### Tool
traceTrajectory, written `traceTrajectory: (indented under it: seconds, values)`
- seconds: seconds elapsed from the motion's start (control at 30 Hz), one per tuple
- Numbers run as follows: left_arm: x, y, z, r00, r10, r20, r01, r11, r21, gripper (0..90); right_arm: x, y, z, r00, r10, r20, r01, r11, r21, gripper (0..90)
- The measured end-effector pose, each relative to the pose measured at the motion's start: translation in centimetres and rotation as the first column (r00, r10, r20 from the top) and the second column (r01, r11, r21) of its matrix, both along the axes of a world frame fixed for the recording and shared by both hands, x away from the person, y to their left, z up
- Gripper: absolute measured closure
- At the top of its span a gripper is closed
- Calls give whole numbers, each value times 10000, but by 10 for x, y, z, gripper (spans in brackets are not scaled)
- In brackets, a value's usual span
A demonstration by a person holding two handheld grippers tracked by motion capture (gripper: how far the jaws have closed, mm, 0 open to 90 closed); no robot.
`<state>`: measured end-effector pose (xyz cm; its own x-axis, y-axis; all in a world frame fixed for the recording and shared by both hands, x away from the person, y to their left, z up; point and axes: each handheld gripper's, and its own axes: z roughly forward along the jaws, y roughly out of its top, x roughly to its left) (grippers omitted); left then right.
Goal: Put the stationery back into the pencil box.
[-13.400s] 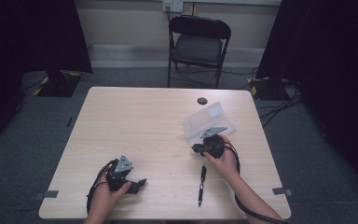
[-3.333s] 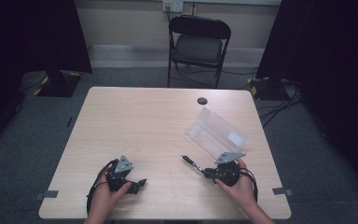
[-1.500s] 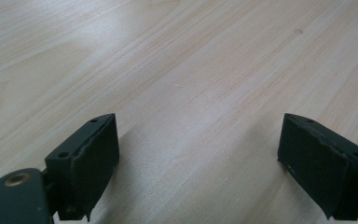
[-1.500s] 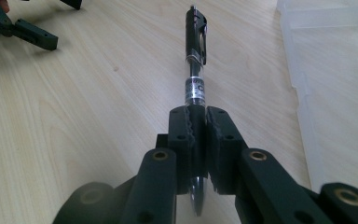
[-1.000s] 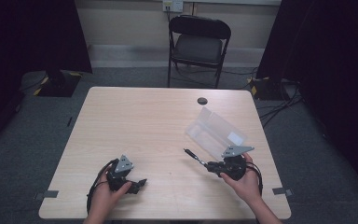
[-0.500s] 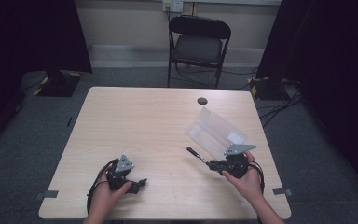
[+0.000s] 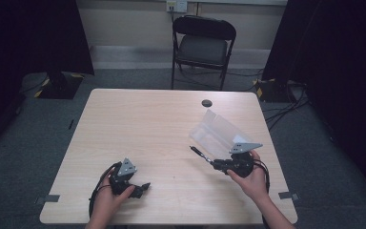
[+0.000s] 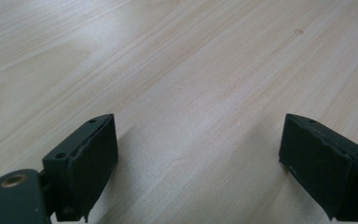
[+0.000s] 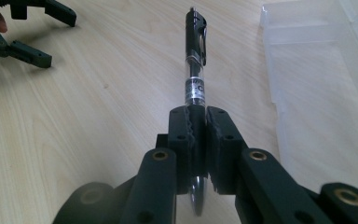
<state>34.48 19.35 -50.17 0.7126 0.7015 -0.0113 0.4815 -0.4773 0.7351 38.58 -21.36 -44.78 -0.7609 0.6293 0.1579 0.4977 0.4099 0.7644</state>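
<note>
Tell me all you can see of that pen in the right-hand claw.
The pen is a black click type with a clear middle section, a metal clip and a small printed label. The right gripper clamps its lower barrel between both jaws, holding it above the wooden table, clip end pointing away, beside the clear plastic box without touching it.
</note>
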Motion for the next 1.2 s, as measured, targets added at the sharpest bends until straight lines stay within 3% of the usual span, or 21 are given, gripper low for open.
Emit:
traceTrajectory:
  seconds: [0.63, 1.2]
  values:
    - [1, 0, 0, 10000, -22, -58, 23, 10000, 90, 105, 19, -8, 15, 9987, -471, 205, 472, 9989, -31, 813]
    - [1, 0, 0, 10000, -30, -58, 30, 10000, 83, 105, 31, -17, 6, 9946, -1020, 172, 1025, 9942, -322, 813]
